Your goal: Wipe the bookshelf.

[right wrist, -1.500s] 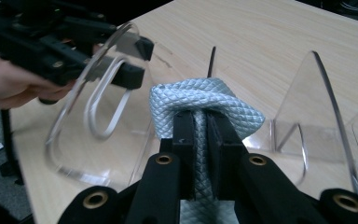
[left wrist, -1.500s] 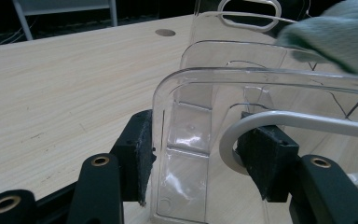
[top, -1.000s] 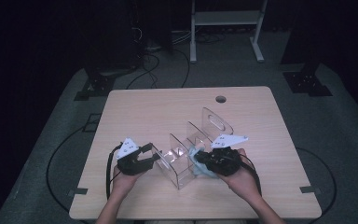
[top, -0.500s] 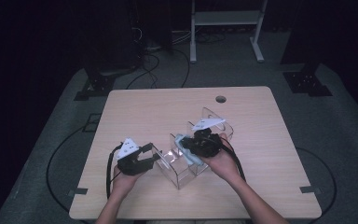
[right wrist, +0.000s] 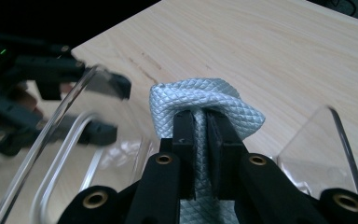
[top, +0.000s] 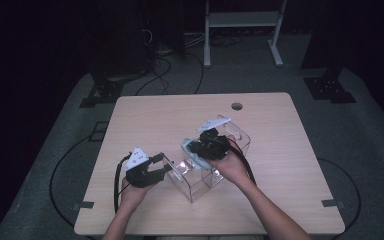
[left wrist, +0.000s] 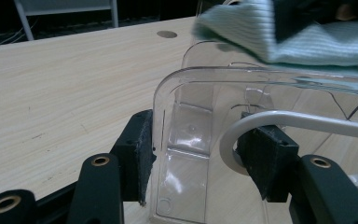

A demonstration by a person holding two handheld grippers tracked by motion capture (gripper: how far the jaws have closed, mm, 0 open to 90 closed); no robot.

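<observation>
Step in hand, as I read it: wiping the clear plastic rack w/ upright dividers and a white wire handle using a pale blue-grey waffle-weave cloth. To do it well, the left gripper needed to hold the rack firm so it couldn't slide or tip, while the right gripper dragged the cloth along each divider's top edge w/ light pressure, not enough to flex the thin plastic. Left gripper was clamped on the rack: in the left gripper view one pad sat against the outside of the near curved wall, the other on the inner side beside the wire handle, the wall pinched between. Right gripper was closed tight on the cloth; its jaws stood nearly together w/ a fold squeezed between and the bunch bulging just past the tips. The cloth hung over the rack's middle, above a divider edge; touching or just clear, couldn't tell. The rack stood on the light wooden table, toward the person's side, between both hands.
</observation>
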